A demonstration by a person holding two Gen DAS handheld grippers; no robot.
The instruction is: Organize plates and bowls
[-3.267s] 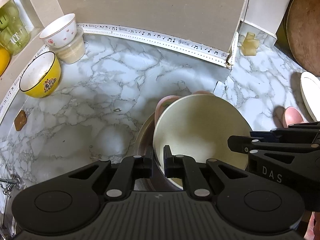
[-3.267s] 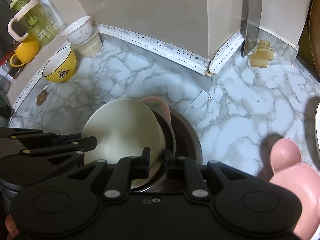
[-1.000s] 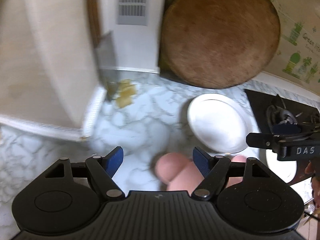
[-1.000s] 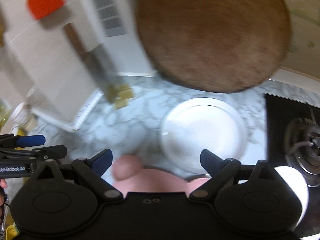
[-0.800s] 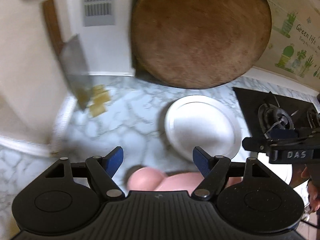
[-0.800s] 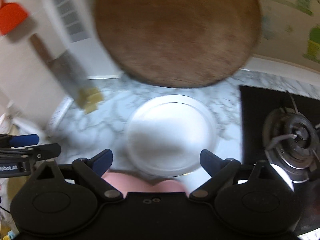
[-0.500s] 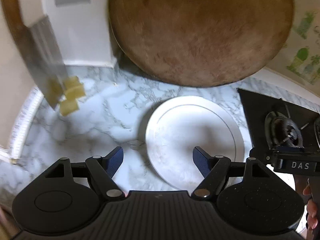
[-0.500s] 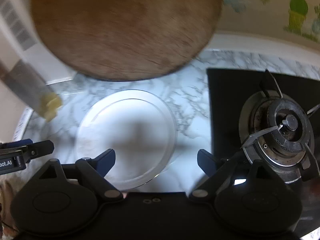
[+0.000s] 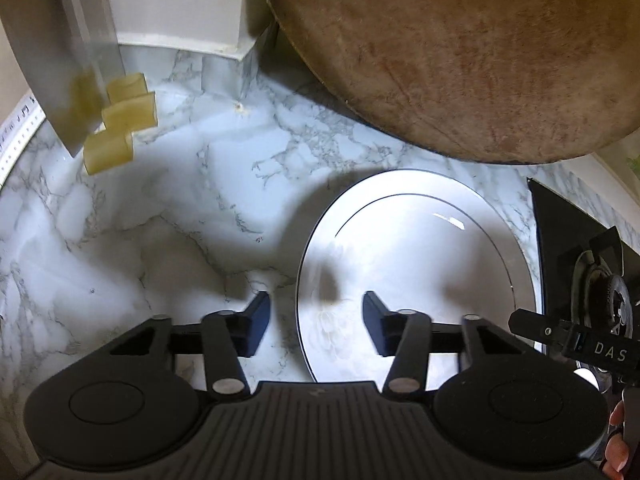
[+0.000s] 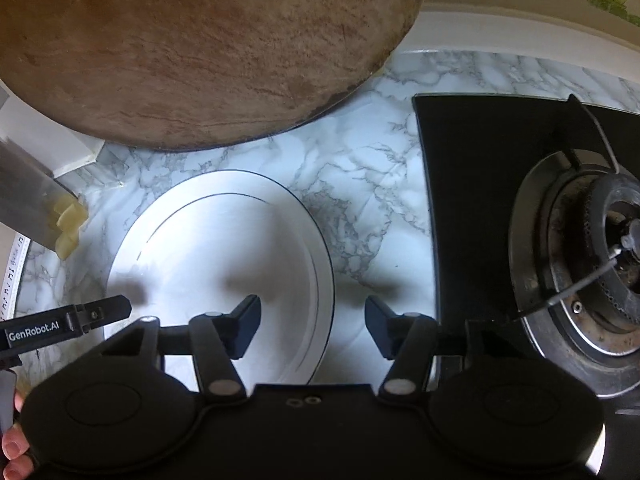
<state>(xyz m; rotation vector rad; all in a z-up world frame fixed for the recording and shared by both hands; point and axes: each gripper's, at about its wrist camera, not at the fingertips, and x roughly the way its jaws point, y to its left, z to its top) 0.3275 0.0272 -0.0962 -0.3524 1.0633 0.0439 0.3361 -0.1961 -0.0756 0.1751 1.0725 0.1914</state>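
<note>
Marble surface: one white plate, flat beside stove.
Yellow blocks: three.
Board: one, leaning.
Left tongs, right tongs: just been closing, part open, straddling plate rim, gripping nothing.

Both wrist views steeply over plate

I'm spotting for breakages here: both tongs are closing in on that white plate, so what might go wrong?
1. The plate lies flat on the marble, so each tongs' lower finger may fail to get under the rim and slip off.
2. The left tongs and right tongs, jaws just narrowing, straddle opposite rims; an uneven lift could tilt the plate.
3. The burner and leaning board crowd the plate.
</note>
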